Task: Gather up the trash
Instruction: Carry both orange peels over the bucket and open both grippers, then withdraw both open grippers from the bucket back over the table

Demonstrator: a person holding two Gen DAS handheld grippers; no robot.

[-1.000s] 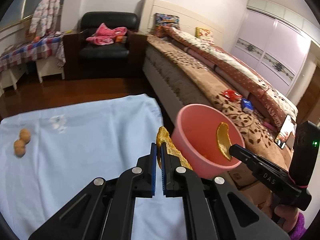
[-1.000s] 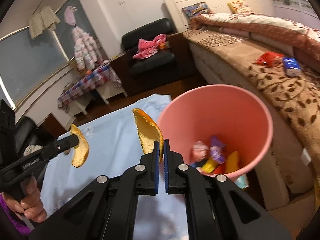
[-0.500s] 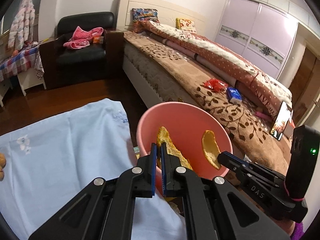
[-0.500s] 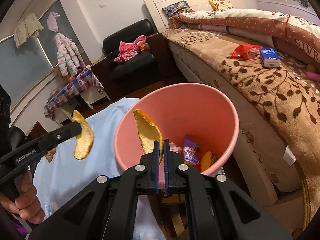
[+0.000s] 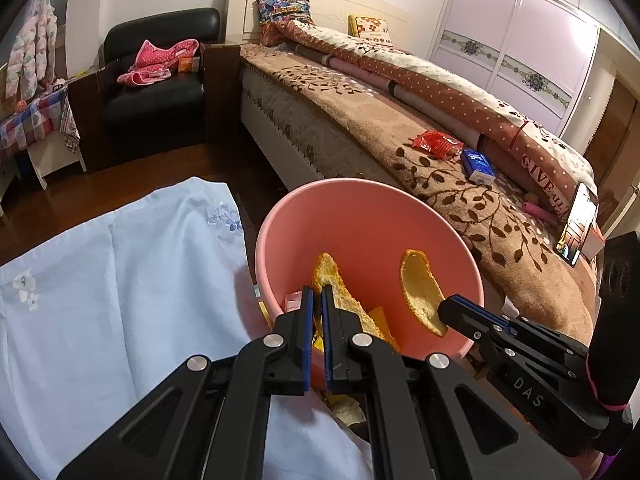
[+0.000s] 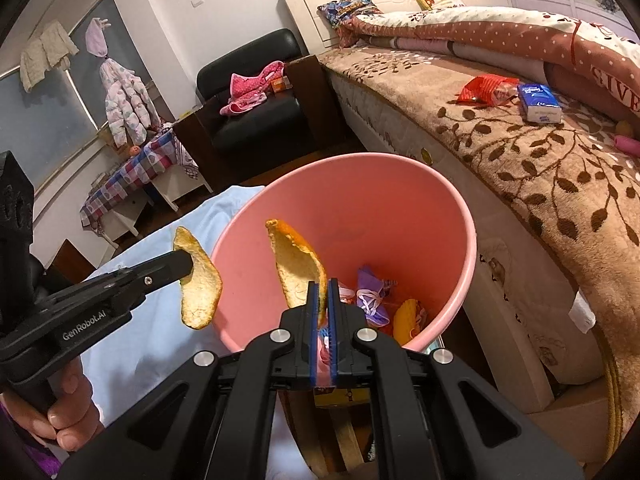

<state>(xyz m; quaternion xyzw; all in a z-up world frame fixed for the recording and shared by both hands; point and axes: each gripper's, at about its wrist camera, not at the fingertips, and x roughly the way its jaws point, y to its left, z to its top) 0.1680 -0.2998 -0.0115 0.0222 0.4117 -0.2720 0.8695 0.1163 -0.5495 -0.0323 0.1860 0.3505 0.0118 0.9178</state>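
A pink bin [image 5: 360,216] [image 6: 400,216] stands between the table and the bed, holding wrappers [image 6: 372,292] and other trash. My left gripper [image 5: 315,300] is shut on an orange peel [image 5: 340,288], held at the bin's near rim; in the right wrist view that peel [image 6: 198,284] hangs just left of the rim. My right gripper [image 6: 322,296] is shut on a second orange peel [image 6: 296,264], held over the bin's mouth; in the left wrist view it [image 5: 420,288] shows at the right gripper's tip.
A light blue tablecloth [image 5: 120,280] covers the table left of the bin. A bed [image 5: 400,128] with a red packet [image 5: 438,144] and a blue tissue pack [image 5: 478,166] lies right. A black armchair [image 5: 156,88] stands behind.
Both grippers have moved toward the bin with their peels. The bin now fills more of both views and its contents show.
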